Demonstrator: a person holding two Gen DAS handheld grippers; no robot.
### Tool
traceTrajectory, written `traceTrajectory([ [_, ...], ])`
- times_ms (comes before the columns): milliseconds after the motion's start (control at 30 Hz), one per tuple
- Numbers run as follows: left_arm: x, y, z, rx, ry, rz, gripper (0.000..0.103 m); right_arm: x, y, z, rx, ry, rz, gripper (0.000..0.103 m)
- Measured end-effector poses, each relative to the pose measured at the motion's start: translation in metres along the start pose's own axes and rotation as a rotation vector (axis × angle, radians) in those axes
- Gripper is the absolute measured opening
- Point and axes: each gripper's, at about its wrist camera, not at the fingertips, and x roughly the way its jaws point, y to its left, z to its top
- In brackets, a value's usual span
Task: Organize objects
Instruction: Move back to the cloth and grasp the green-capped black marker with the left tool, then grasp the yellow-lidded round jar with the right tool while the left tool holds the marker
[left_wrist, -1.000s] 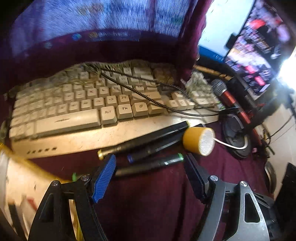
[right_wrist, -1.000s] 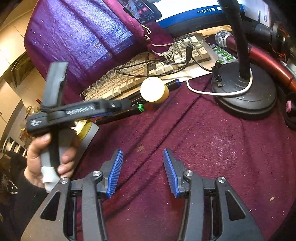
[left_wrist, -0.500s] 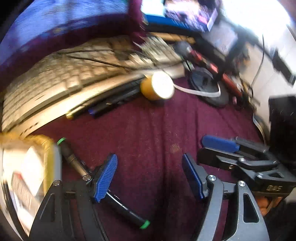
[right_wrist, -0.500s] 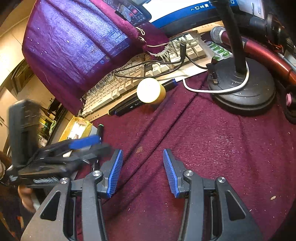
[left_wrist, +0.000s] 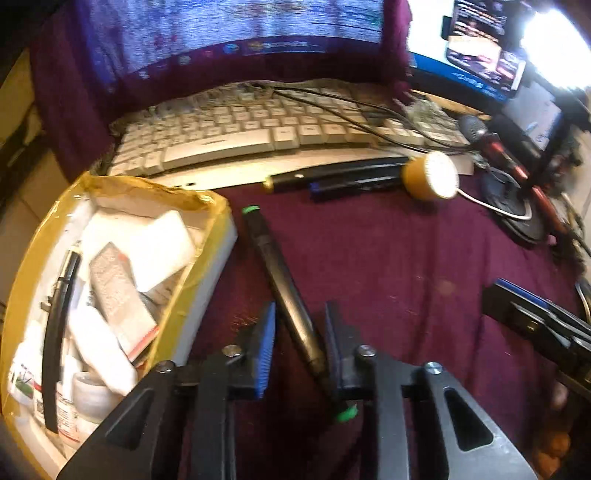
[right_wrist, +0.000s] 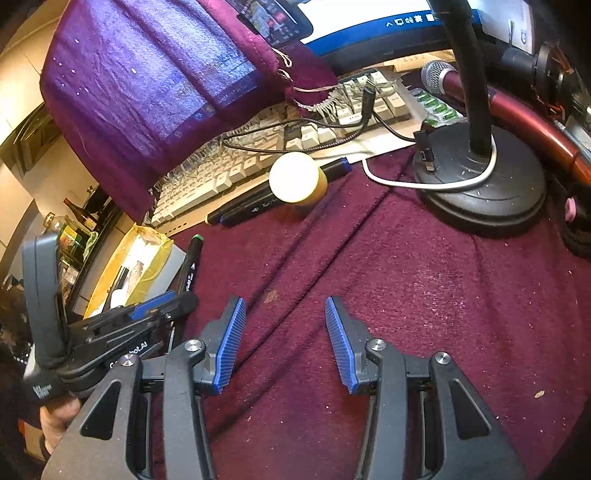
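Note:
A black marker with green caps lies slanted on the maroon cloth, just right of a yellow-taped box. My left gripper straddles the marker's near half. Its jaws are closing and the marker runs between them. The right pad is at the barrel, while a gap still shows at the left pad. In the right wrist view the left gripper sits at the same marker, with a hand on its handle. My right gripper hovers open over bare cloth, holding nothing.
Two more black markers and a yellow canister with a white cap lie along the front of a beige keyboard. Cables cross its keys. A microphone stand base is at the right. The box holds several small packets.
The left gripper swung away from the keyboard toward the box, and its jaws narrowed sharply around the green-capped marker, which now lies beside the box. The right gripper stayed put.

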Motion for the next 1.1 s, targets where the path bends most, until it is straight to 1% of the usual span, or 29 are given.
traceTrajectory([
  [33,-0.002,0.002,-0.004,-0.004,-0.015,-0.004,0.018,0.0,0.0,0.0,0.001,-0.001,0.002,0.044],
  [67,-0.004,0.002,-0.009,0.006,-0.033,0.0,0.013,0.0,0.0,0.0,0.002,-0.002,0.003,0.044],
  [133,-0.012,0.0,-0.021,0.048,-0.055,-0.005,0.012,0.001,0.0,0.001,0.001,0.001,0.005,0.044],
  [233,-0.028,-0.001,-0.04,0.075,-0.053,-0.035,0.012,0.001,0.002,0.0,-0.013,0.004,-0.001,0.044],
  [300,-0.031,0.001,-0.048,0.062,-0.044,-0.067,0.012,0.002,0.005,0.0,-0.028,0.005,-0.015,0.044],
  [333,-0.033,0.0,-0.051,0.057,-0.044,-0.071,0.012,0.002,0.006,-0.001,-0.034,0.005,-0.022,0.044],
  [467,-0.034,0.0,-0.055,0.037,-0.059,-0.065,0.012,0.002,0.009,0.0,-0.046,0.008,-0.045,0.044],
  [600,-0.032,0.0,-0.055,0.025,-0.093,-0.049,0.013,-0.007,0.009,0.006,-0.029,-0.035,-0.052,0.044],
  [667,-0.031,0.004,-0.056,0.005,-0.114,-0.057,0.012,-0.006,0.011,0.013,-0.029,-0.036,-0.062,0.044],
  [800,-0.032,0.013,-0.063,-0.029,-0.152,-0.097,0.012,0.001,0.019,0.037,0.003,-0.059,-0.12,0.044],
  [867,-0.033,0.016,-0.065,-0.039,-0.162,-0.117,0.012,0.004,0.022,0.048,0.015,-0.071,-0.127,0.044],
  [933,-0.034,0.017,-0.065,-0.042,-0.158,-0.124,0.012,0.013,0.029,0.059,-0.011,-0.071,-0.158,0.044],
  [1000,-0.034,0.019,-0.064,-0.056,-0.149,-0.131,0.012,0.025,0.031,0.067,-0.022,-0.061,-0.224,0.044],
  [1100,-0.034,0.023,-0.065,-0.079,-0.144,-0.148,0.012,0.039,0.032,0.076,-0.038,-0.047,-0.259,0.044],
])
